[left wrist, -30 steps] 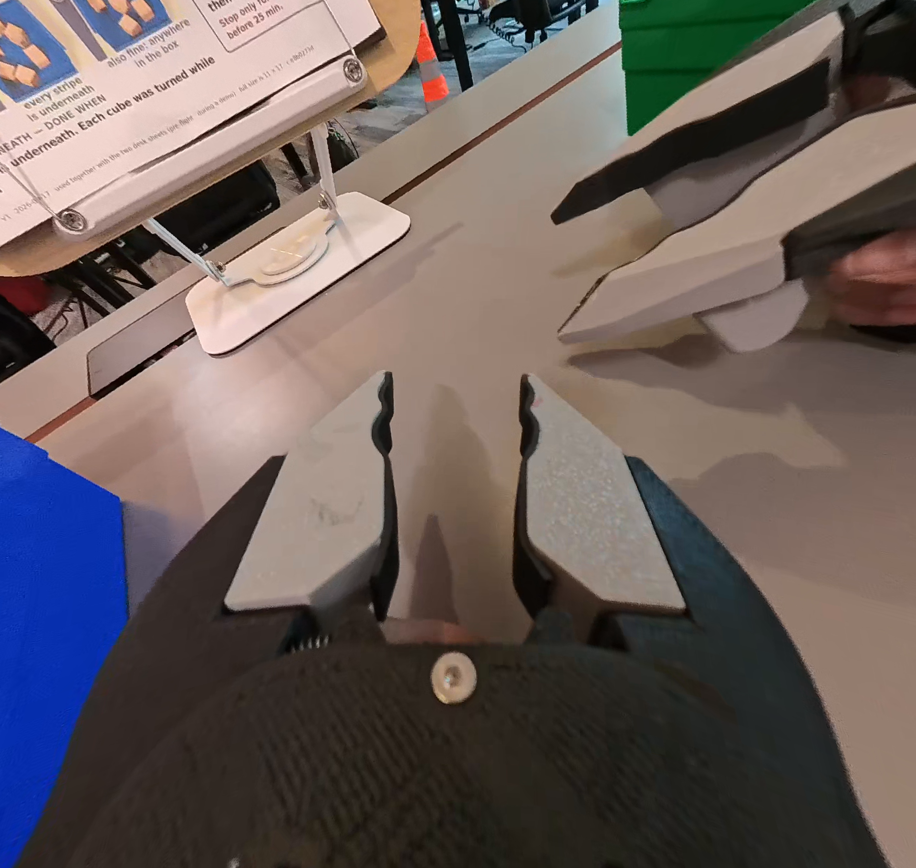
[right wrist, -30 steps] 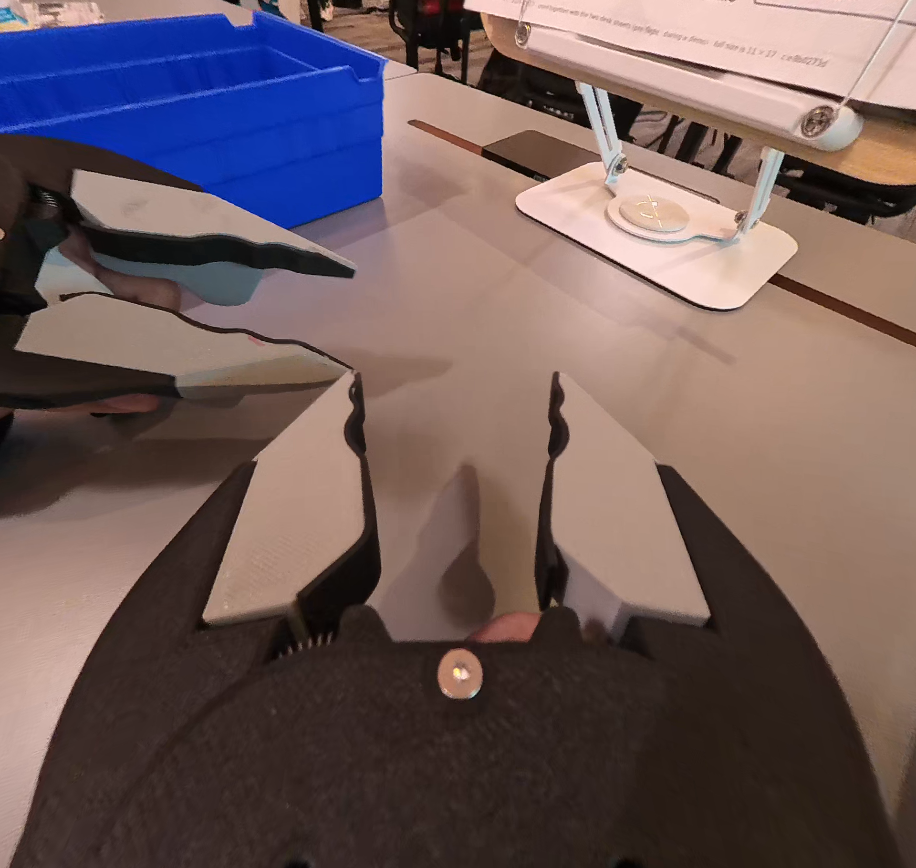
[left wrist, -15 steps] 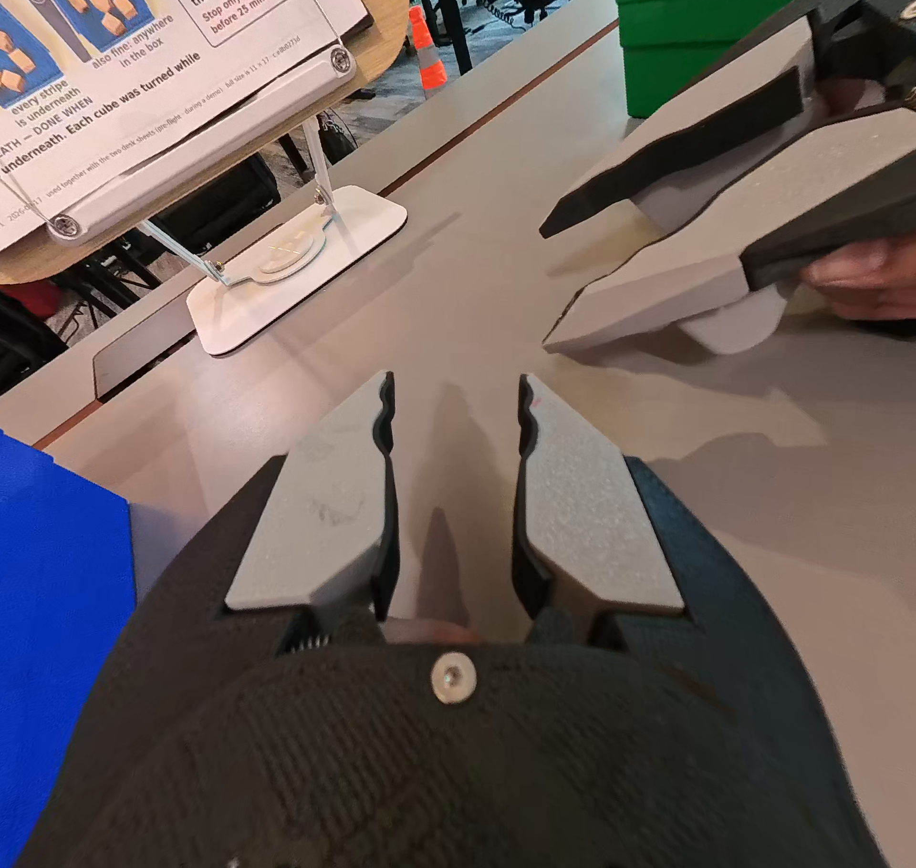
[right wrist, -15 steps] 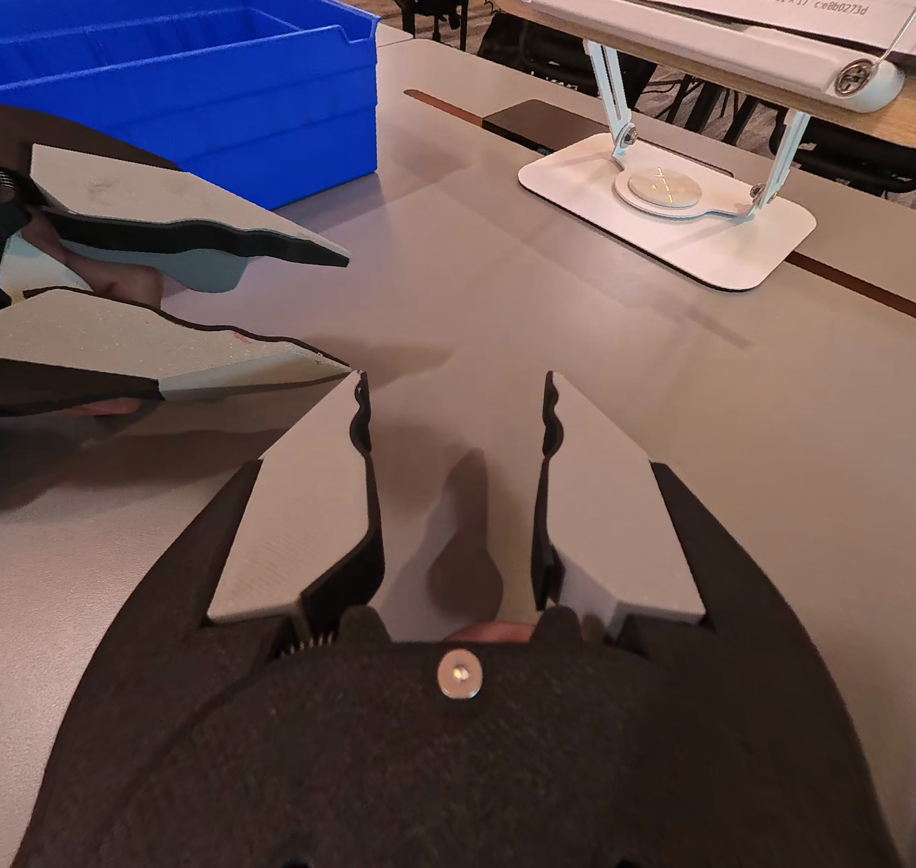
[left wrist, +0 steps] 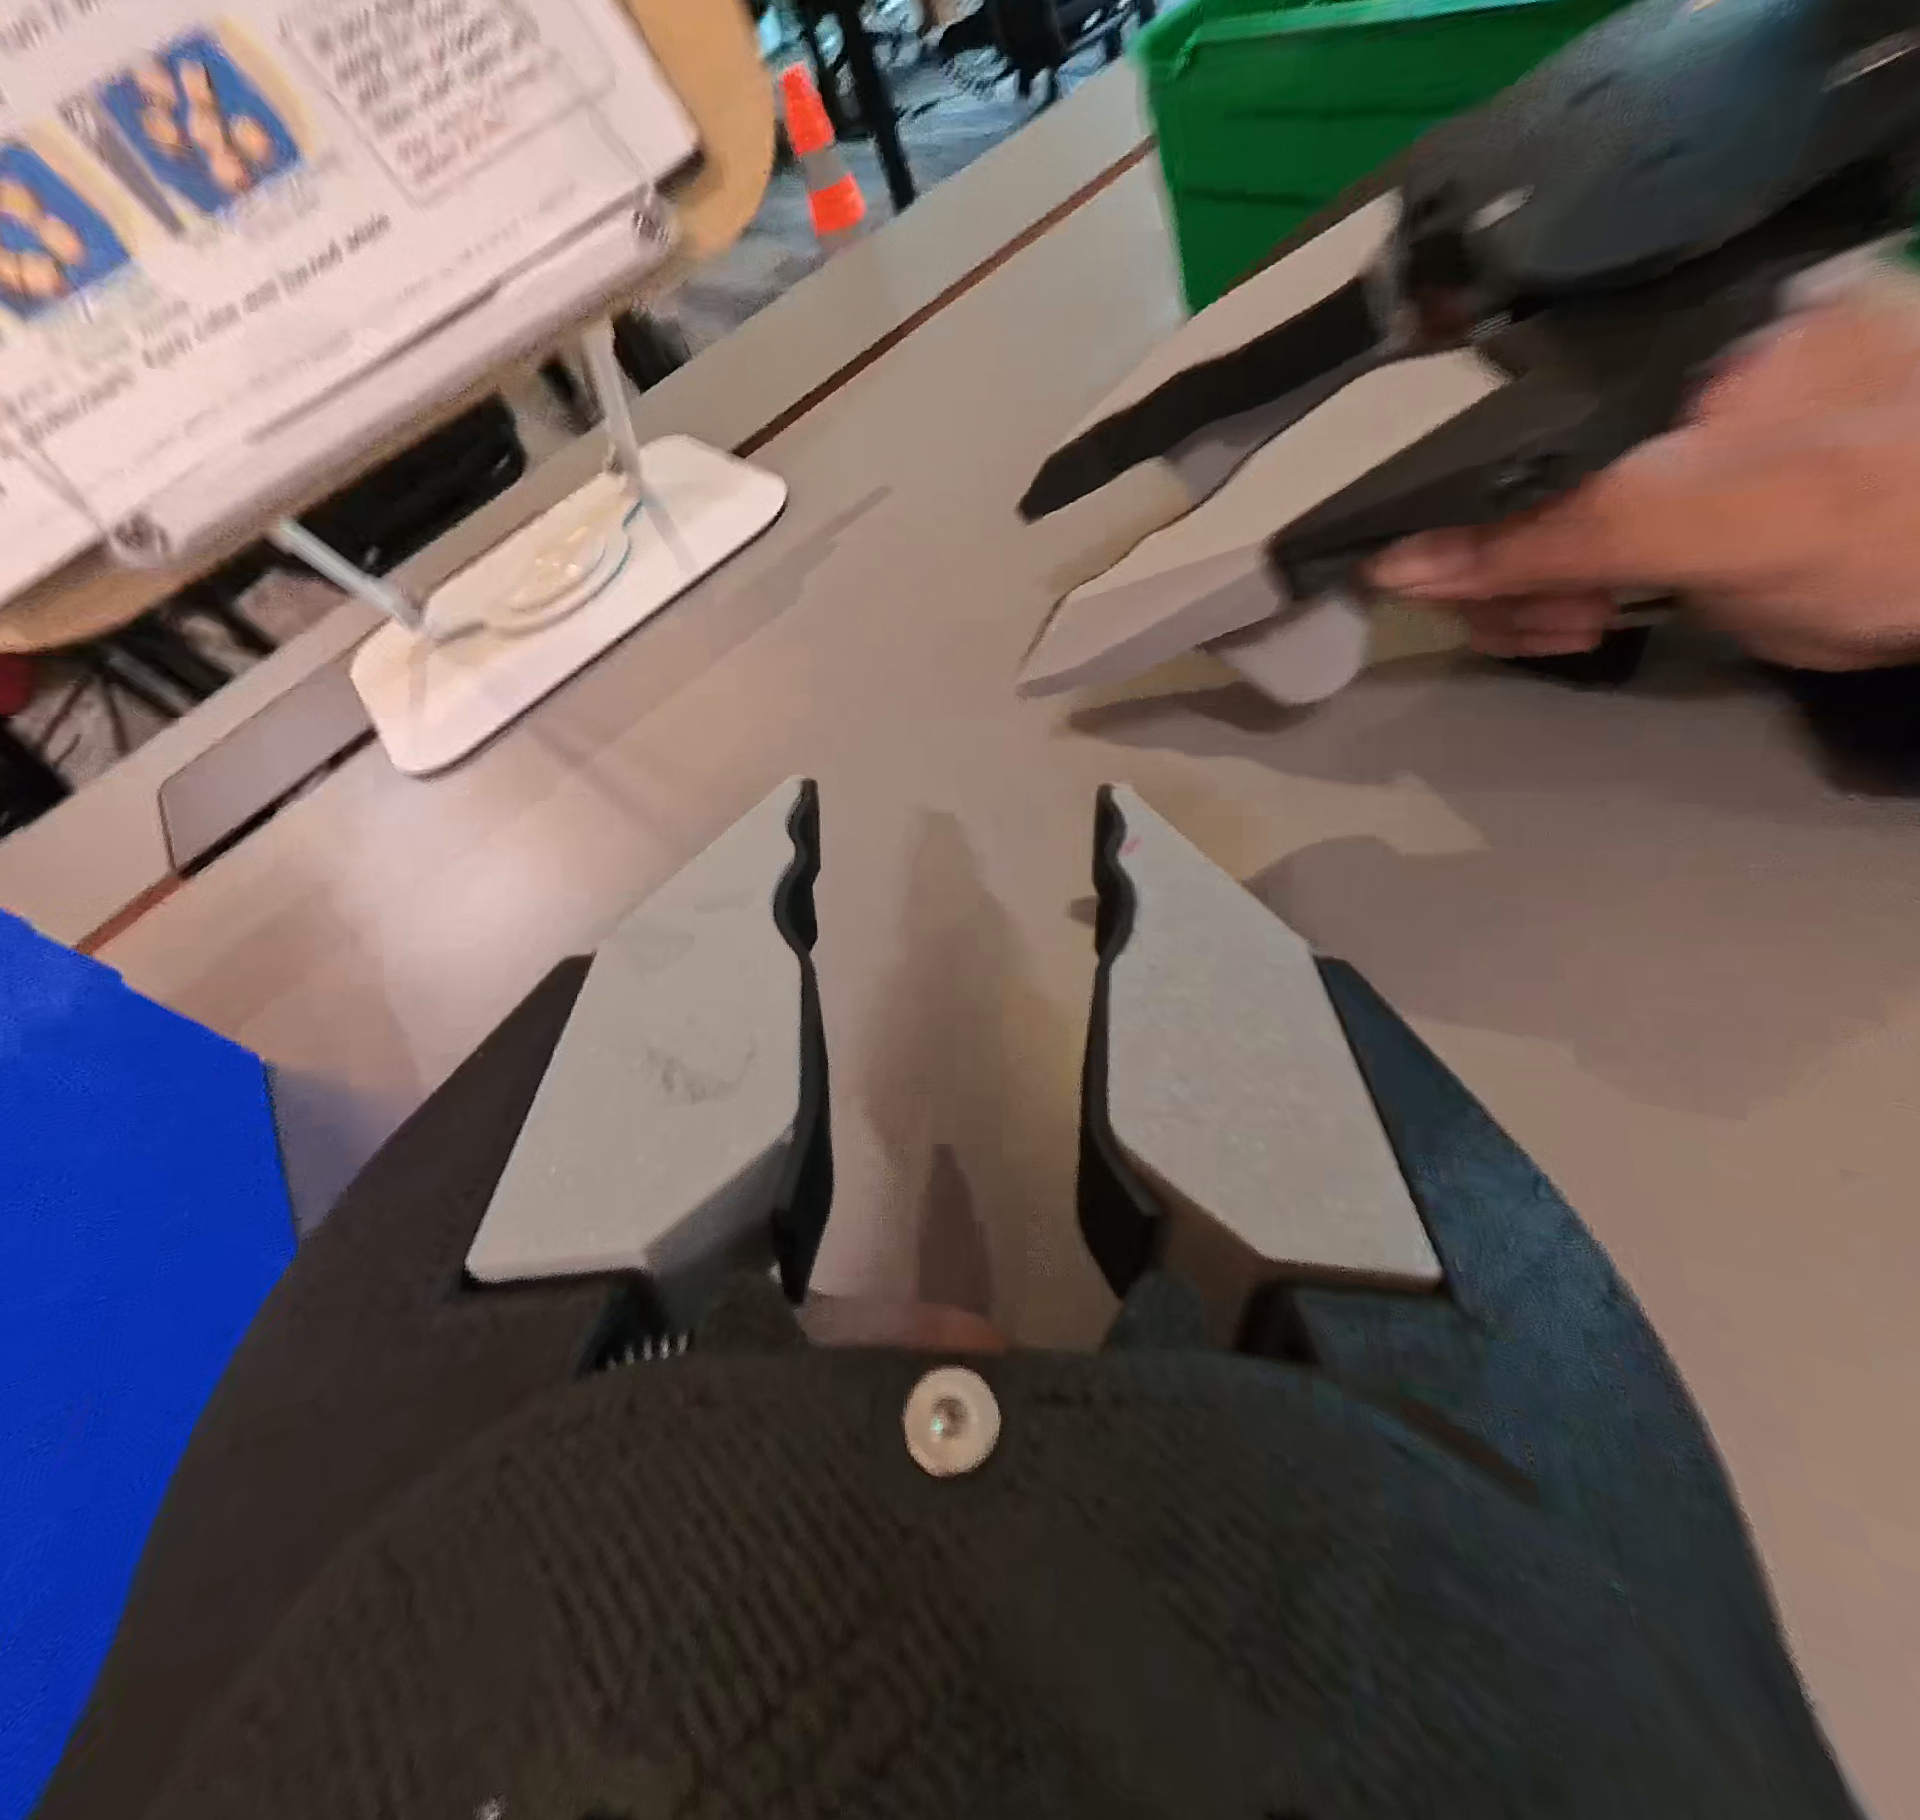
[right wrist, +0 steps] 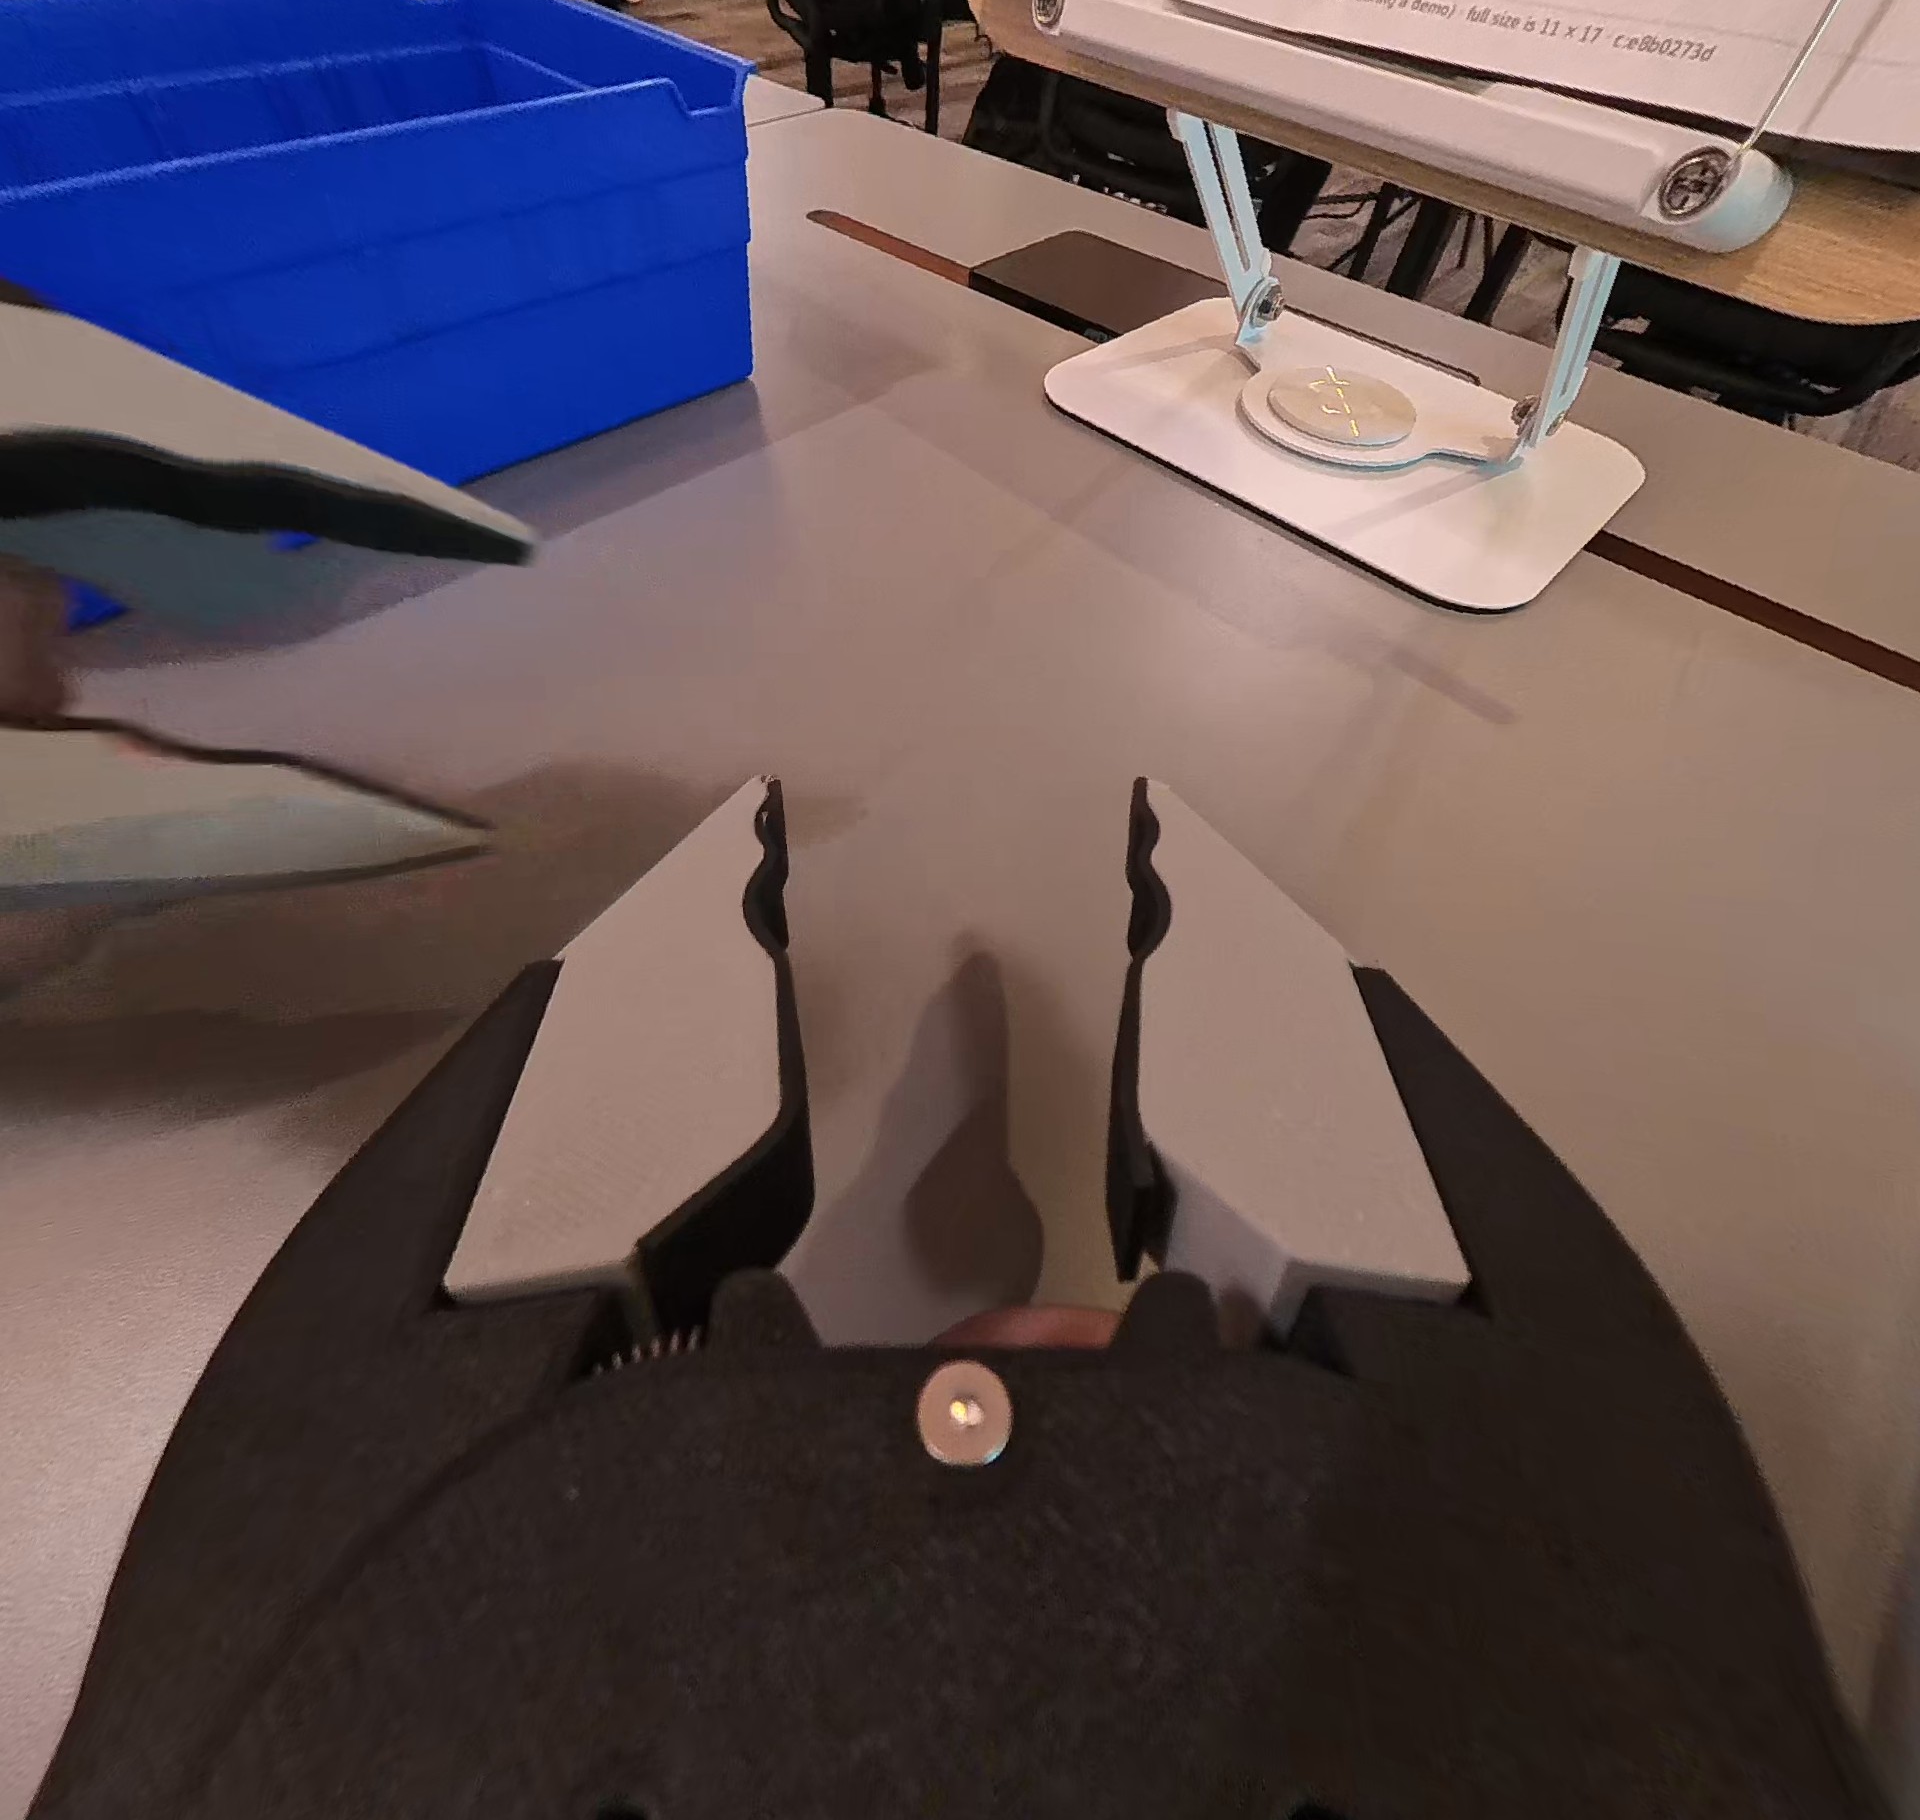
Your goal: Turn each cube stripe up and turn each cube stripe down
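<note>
No cube shows in either view. My left gripper is open and empty, low over the grey table. My right gripper is open and empty, also low over the table. The right gripper also shows at the upper right of the left wrist view, held by a hand. The left gripper also shows at the left edge of the right wrist view, blurred. The two grippers point toward each other's front, apart.
A blue bin stands at the left; its corner shows in the left wrist view. A green bin stands at the far right. A white stand holding an instruction sheet sits at the table's far side.
Both grippers have drawn back and apart a little. The left wrist view has tilted and blurred with motion. Both jaws stay open.
</note>
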